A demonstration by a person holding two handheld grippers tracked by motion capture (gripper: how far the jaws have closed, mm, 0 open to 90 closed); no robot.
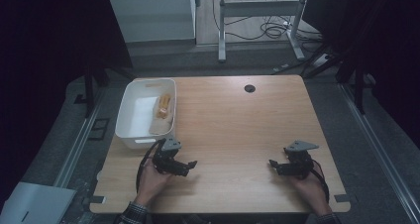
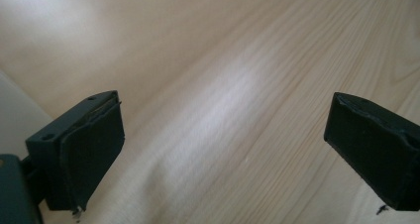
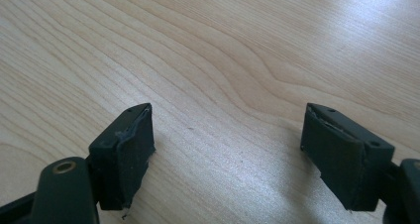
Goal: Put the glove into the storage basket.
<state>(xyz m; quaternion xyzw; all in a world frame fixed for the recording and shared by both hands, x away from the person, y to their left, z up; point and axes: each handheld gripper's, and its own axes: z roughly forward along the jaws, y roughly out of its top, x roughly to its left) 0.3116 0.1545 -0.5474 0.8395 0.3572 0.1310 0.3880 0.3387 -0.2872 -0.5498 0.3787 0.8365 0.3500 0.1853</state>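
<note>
Left gripper point(image 1: 187, 165) and right gripper point(image 1: 275, 165) sit low over the wooden table point(image 1: 237, 120) — jaws wide apart, holding nothing. White bin point(image 1: 130, 130) just beyond the left gripper holds a yellow item point(image 1: 164, 105) — bare wood between the grippers.

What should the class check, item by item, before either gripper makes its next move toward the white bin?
1. Left gripper open, nothing between its jaws: ok.
2. Right gripper open, nothing between its jaws: ok.
3. Both grippers low over bare wooden table, apart from each other: ok.
4. White bin upright at the table's far left, close to the left gripper: ok.
5. Yellow item lies inside the bin, against its right wall: ok.
6. What the yellow item is and how firm: cannot tell.
</note>
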